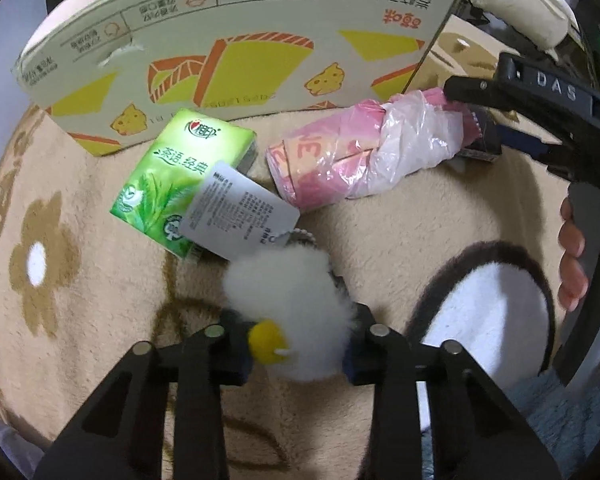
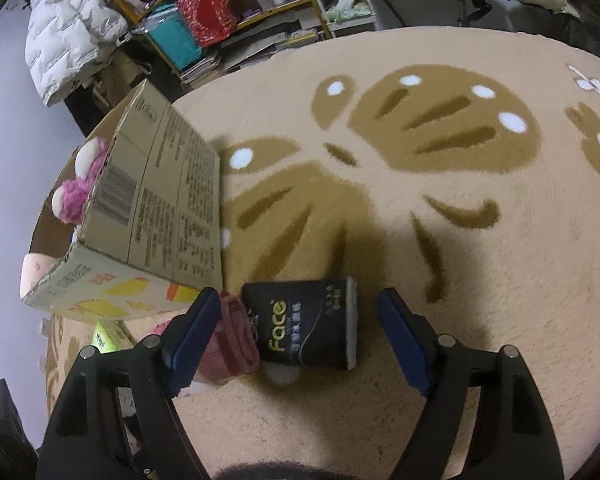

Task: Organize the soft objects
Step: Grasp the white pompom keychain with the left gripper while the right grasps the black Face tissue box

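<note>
I have the left gripper [image 1: 296, 350] clenched on the fluffy white plush ball with a yellow beak [image 1: 288, 312], resting on the beige pile rug [image 1: 100, 280]. It is light and compressible; grip across the body. The right gripper [image 2: 288, 336] stands released astride the black tissue pack [image 2: 304, 322].

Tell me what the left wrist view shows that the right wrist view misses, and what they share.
Left wrist only: the left gripper shut on the white fluffy toy, its paper tag, and the right gripper's handle in a hand.
Right wrist only: the right gripper open around the black tissue pack, a pink plush in the box, and cluttered shelves.
Both: the cardboard box, the pink bagged bundle, the green tissue pack and the beige rug.
</note>
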A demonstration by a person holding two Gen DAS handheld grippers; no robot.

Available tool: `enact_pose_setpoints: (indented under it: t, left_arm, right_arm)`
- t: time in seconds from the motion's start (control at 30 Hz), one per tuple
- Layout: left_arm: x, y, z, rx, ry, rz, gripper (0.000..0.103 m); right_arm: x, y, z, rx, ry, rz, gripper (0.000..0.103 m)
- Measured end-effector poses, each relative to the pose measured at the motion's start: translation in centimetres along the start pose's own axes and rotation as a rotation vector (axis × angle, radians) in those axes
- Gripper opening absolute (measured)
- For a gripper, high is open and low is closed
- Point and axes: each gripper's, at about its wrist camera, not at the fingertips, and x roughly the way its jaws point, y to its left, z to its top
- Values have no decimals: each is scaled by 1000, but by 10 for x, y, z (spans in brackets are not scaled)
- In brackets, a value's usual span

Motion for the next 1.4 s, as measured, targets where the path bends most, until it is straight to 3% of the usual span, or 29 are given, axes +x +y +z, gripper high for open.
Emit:
enact_pose_setpoints:
  t: [0.23, 0.53, 0.7, 0.73, 0.9, 1.23, 1.4]
  left_arm:
    - [-14, 4, -2, -2, -40, 30, 29]
    - [-42, 16, 0, -58, -166, 68, 29]
    - [-52, 32, 8, -105, -200, 70, 29]
    - [-49, 37, 9, -109, -207, 75, 29]
    - [-57, 49, 4, -123, -248, 126, 29]
    - [-82, 60, 10, -144, -340, 127, 29]
    - [-102, 67, 18, -140, -417, 175, 29]
  right_arm:
    - [4, -7, 0, 39, 7, -13, 78]
    - [12, 13, -6, -54, 64, -13, 78]
    - [17, 27, -11, -139, 71, -68, 76]
    - [16, 28, -11, -151, 63, -75, 68]
    - [3, 35, -13, -190, 7, -89, 68]
    - [-56, 55, -9, -223, -171, 26, 68]
    - [-75, 63, -6, -227, -240, 55, 68]
